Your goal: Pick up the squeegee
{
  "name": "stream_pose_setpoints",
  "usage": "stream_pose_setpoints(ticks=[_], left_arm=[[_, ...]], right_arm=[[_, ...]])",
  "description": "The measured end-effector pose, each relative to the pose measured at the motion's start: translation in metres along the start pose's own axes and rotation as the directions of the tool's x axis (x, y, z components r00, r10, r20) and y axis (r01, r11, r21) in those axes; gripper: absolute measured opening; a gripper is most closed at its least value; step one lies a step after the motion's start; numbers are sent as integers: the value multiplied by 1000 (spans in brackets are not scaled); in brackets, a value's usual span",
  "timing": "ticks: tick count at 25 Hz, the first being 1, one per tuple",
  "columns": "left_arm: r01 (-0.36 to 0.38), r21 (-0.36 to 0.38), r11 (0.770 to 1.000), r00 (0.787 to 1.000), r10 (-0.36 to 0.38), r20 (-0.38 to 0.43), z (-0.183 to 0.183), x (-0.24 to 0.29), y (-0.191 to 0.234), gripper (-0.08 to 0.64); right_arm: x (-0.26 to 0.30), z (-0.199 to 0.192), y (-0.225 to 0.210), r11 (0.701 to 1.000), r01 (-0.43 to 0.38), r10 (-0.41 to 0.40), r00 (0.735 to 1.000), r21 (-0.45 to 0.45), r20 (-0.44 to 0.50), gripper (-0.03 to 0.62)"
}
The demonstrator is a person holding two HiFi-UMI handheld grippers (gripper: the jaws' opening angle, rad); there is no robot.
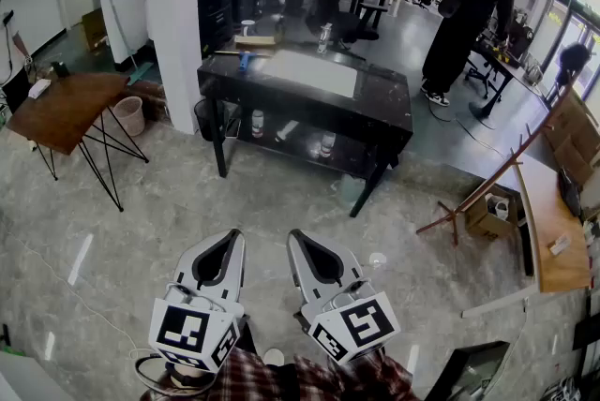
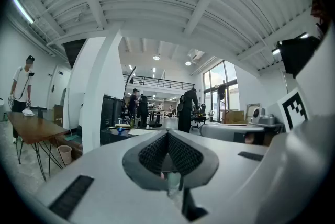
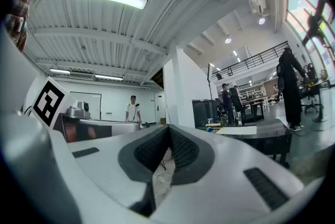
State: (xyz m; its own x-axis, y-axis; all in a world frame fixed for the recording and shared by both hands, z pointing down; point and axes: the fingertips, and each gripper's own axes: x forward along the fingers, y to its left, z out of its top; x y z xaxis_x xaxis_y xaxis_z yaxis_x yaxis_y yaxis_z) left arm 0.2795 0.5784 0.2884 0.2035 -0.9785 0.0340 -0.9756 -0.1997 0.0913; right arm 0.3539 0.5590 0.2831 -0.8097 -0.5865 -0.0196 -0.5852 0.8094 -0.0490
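Note:
A black table [image 1: 380,104] stands a few steps ahead with a white sheet [image 1: 311,73] on top. Near its far left corner lies a small blue-headed tool [image 1: 243,60], probably the squeegee; it shows as a blue speck in the left gripper view [image 2: 120,130] and the right gripper view [image 3: 209,129]. My left gripper [image 1: 232,236] and right gripper [image 1: 293,235] are held side by side, level, low in the head view and far short of the table. Both are shut with nothing between the jaws [image 2: 168,133] [image 3: 168,127].
A wooden table [image 1: 66,109] on wire legs and a white bin [image 1: 129,115] stand at the left by a white pillar [image 1: 173,15]. Bottles lie on the black table's lower shelf [image 1: 281,139]. A person [image 1: 464,24] stands at the back right. A wooden rack [image 1: 487,184] and a desk [image 1: 548,221] are at the right.

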Motion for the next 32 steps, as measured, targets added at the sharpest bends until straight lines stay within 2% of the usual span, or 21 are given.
stream_pose_setpoints(ticks=[5, 14, 25, 32], left_arm=[[-3, 16, 1000, 1000, 2, 8, 4, 33, 56, 9], [16, 70, 997, 1000, -18, 24, 30, 105, 186, 9], [47, -5, 999, 998, -47, -30, 6, 186, 292, 9], [34, -27, 999, 999, -35, -36, 5, 283, 354, 9]], right_arm=[[67, -4, -4, 1000, -9, 9, 1000, -5, -4, 11], [218, -1, -21, 1000, 20, -20, 999, 8, 24, 11], [339, -31, -62, 995, 99, -97, 994, 22, -50, 11], [435, -37, -124, 997, 77, -75, 994, 29, -77, 11]])
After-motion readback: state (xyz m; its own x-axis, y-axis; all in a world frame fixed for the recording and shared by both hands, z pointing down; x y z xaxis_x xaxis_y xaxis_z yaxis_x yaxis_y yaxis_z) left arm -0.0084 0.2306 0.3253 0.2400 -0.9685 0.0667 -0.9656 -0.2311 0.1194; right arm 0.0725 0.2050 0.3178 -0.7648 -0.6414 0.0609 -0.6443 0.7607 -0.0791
